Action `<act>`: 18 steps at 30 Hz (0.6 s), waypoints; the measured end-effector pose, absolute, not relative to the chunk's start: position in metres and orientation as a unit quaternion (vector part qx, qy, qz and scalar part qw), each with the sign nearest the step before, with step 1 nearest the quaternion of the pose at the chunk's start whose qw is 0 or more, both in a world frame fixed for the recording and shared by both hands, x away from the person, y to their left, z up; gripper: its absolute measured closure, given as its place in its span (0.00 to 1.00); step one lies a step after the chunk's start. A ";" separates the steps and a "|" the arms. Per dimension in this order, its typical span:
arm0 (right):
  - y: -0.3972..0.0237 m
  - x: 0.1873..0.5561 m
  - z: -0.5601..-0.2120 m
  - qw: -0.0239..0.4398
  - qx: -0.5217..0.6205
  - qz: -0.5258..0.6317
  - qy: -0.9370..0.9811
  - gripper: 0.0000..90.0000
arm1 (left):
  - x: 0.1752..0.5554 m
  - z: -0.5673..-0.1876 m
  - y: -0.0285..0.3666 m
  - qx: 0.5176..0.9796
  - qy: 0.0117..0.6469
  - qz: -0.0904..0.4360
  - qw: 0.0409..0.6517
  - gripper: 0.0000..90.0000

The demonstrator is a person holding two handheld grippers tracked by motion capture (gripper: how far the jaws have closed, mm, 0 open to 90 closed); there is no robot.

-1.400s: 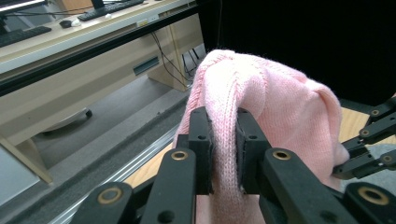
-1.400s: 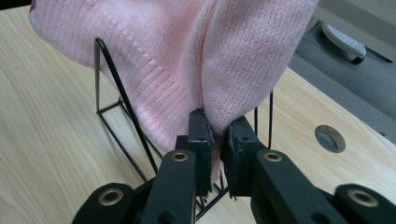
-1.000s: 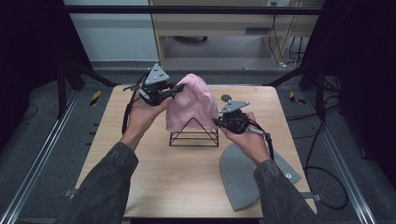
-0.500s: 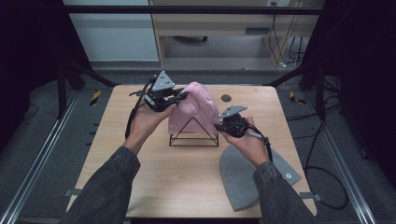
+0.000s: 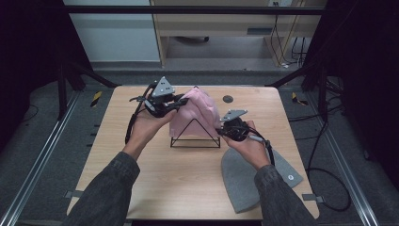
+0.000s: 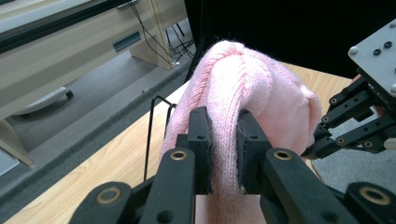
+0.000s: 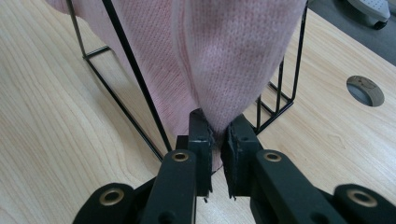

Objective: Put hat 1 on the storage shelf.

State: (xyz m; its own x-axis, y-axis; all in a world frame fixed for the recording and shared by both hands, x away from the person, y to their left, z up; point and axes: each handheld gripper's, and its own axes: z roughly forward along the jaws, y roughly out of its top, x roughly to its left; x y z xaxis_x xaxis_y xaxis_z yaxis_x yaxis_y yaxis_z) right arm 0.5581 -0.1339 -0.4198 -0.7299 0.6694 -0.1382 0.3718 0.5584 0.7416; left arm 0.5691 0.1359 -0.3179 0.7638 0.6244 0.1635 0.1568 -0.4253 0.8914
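A pink knit hat (image 5: 197,113) is draped over a black wire triangular stand (image 5: 195,136) in the middle of the table. My left gripper (image 5: 176,104) is shut on a fold of the pink knit hat (image 6: 243,93) at its upper left, the cloth squeezed between both pads. My right gripper (image 5: 221,129) is shut on the hat's lower right edge, beside the stand's right corner. In the right gripper view the pink knit hat (image 7: 219,60) hangs down into my pinched right gripper (image 7: 217,135), with the wire stand (image 7: 135,79) just behind. The left gripper view also shows the right gripper (image 6: 322,140) at its right.
A grey felt hat (image 5: 244,179) lies flat at the front right of the wooden table (image 5: 141,179). A round cable hole (image 5: 228,99) sits in the tabletop behind the stand. Metal rails run along both sides of the table.
The right gripper has sunk a little with the hat's edge, pulling the pink cloth lower over the stand. The left gripper has shifted slightly right and back.
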 end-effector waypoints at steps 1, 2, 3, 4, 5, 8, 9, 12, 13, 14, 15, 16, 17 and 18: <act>-0.133 0.558 -0.420 0.208 0.304 0.357 0.859 0.92 | 0.569 -0.319 0.137 0.808 0.242 0.243 0.479 0.87; -0.133 0.558 -0.421 0.208 0.304 0.355 0.859 0.92 | 0.569 -0.320 0.137 0.809 0.241 0.242 0.479 0.87; -0.133 0.558 -0.421 0.208 0.303 0.355 0.860 0.92 | 0.569 -0.322 0.137 0.808 0.241 0.241 0.481 0.87; -0.133 0.559 -0.422 0.207 0.304 0.355 0.860 0.92 | 0.569 -0.323 0.138 0.809 0.241 0.240 0.479 0.87; -0.133 0.558 -0.422 0.208 0.303 0.353 0.860 0.92 | 0.568 -0.324 0.138 0.809 0.241 0.241 0.479 0.87; -0.132 0.557 -0.423 0.206 0.300 0.357 0.860 0.92 | 0.567 -0.327 0.142 0.806 0.241 0.239 0.484 0.87; -0.132 0.556 -0.424 0.205 0.298 0.358 0.861 0.92 | 0.567 -0.328 0.143 0.806 0.242 0.238 0.486 0.87; -0.132 0.554 -0.425 0.204 0.299 0.357 0.861 0.92 | 0.565 -0.331 0.146 0.806 0.241 0.235 0.488 0.87; -0.133 0.552 -0.427 0.204 0.297 0.358 0.861 0.92 | 0.563 -0.334 0.148 0.804 0.240 0.234 0.491 0.87; -0.133 0.551 -0.427 0.203 0.297 0.361 0.861 0.92 | 0.562 -0.335 0.150 0.803 0.240 0.231 0.493 0.87; -0.134 0.550 -0.428 0.202 0.295 0.362 0.861 0.92 | 0.560 -0.336 0.150 0.802 0.240 0.228 0.497 0.87; -0.135 0.549 -0.428 0.204 0.293 0.361 0.861 0.92 | 0.559 -0.337 0.151 0.802 0.239 0.226 0.500 0.87; -0.135 0.549 -0.428 0.204 0.293 0.361 0.861 0.92 | 0.559 -0.337 0.151 0.802 0.239 0.226 0.500 0.87; -0.136 0.548 -0.428 0.203 0.293 0.360 0.862 0.92 | 0.558 -0.338 0.152 0.804 0.236 0.223 0.498 0.87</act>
State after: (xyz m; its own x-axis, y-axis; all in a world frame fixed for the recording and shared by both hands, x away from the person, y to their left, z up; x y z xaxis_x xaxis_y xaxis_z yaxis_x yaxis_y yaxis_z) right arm 0.5476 -0.1355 -0.4285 -0.7460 0.6512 -0.1393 0.3585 0.5690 0.7401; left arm 0.5583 0.1515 -0.3383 0.7887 0.6021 0.1241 0.1572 -0.3928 0.9061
